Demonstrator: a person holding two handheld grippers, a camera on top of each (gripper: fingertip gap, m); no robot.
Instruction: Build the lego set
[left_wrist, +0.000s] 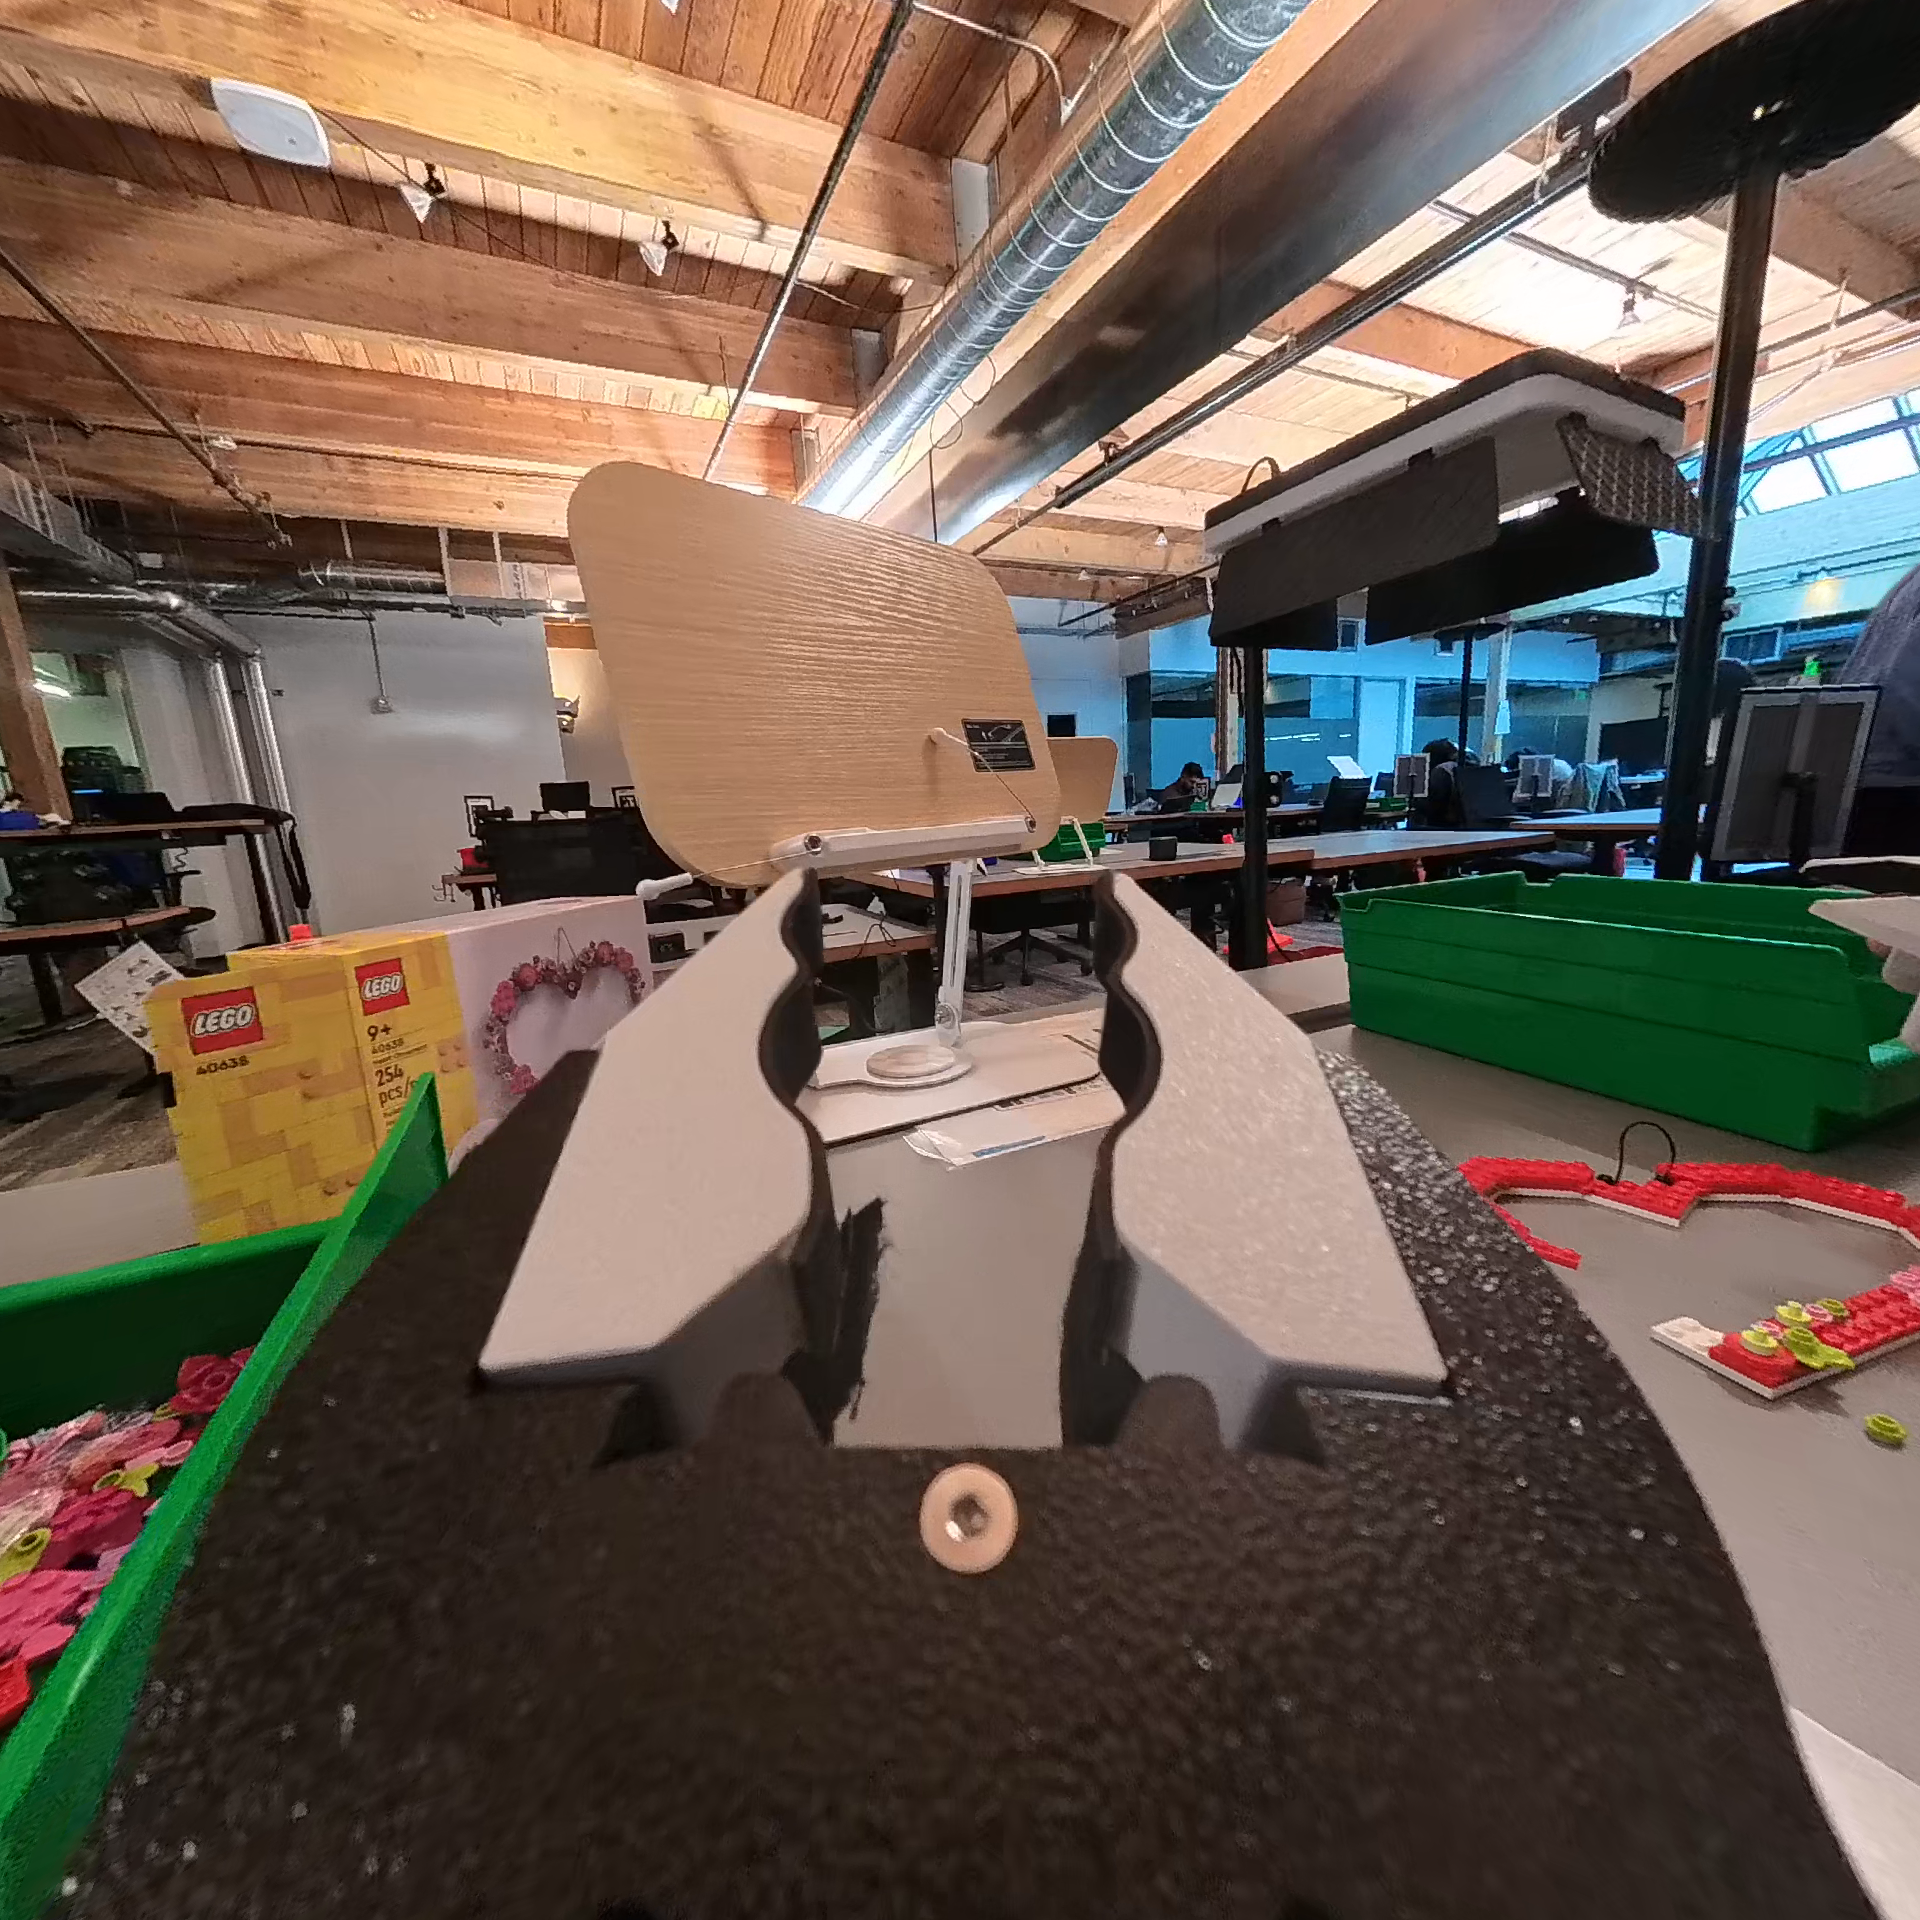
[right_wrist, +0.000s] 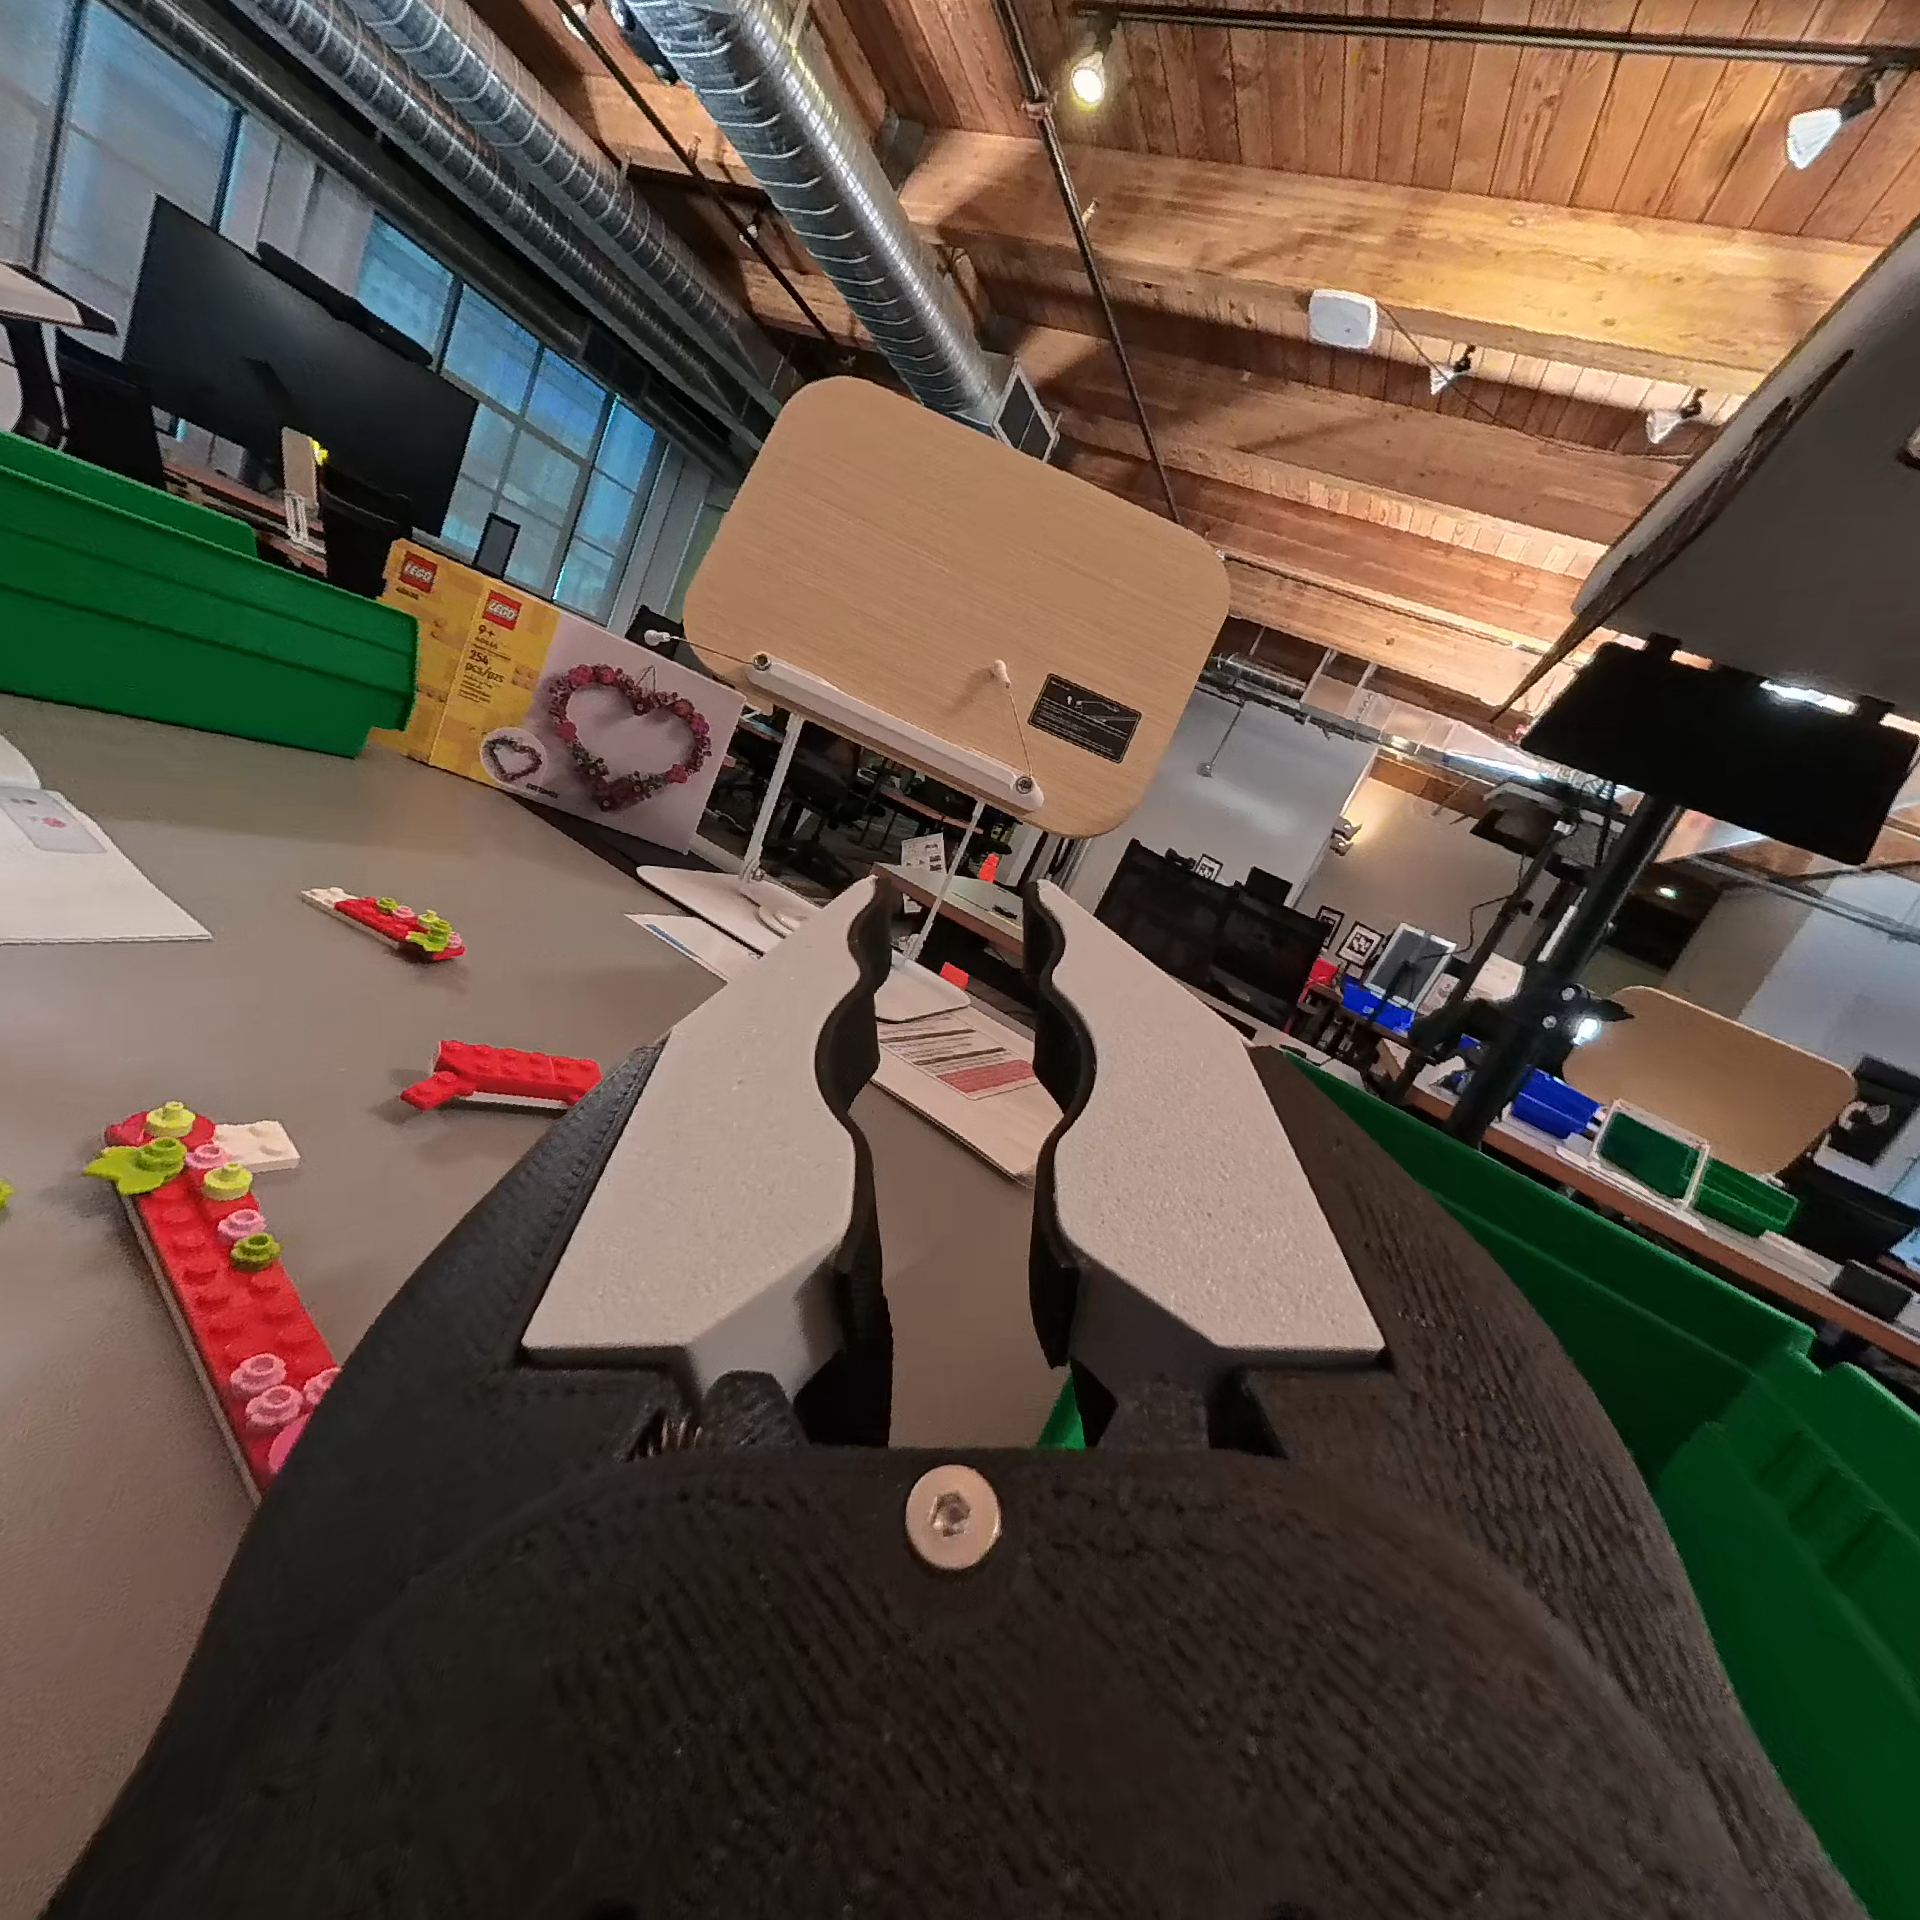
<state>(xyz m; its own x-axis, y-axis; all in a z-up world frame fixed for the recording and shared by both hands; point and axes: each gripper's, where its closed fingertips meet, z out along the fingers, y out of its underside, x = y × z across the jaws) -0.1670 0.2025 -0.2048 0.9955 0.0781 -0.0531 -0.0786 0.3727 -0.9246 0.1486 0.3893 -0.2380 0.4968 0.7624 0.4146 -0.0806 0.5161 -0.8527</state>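
My left gripper (left_wrist: 951, 894) is open and empty, raised above the grey table and pointing at a wooden book stand (left_wrist: 810, 675). A green bin (left_wrist: 125, 1340) at its lower left holds several pink and red flower pieces (left_wrist: 83, 1496). A red heart-shaped frame piece (left_wrist: 1704, 1195) and a red strip with lime and pink studs (left_wrist: 1797, 1340) lie to its right. My right gripper (right_wrist: 956, 899) is open and empty. To its left lie a long red strip with studs (right_wrist: 223, 1288), a small red assembly (right_wrist: 504, 1075) and a smaller strip (right_wrist: 390, 920).
Yellow set boxes (left_wrist: 312, 1070) (right_wrist: 551, 686) stand by the book stand (right_wrist: 956, 603). Stacked green bins (left_wrist: 1621, 987) (right_wrist: 187, 613) sit at the table's far side. Another green bin (right_wrist: 1662, 1403) is close on my right gripper's right. Papers (right_wrist: 956, 1060) lie under the stand. Some 35 cm of space lies between my two pairs of fingers. It is some 15 cm from my right tips to the small red assembly (right_wrist: 504, 1075).
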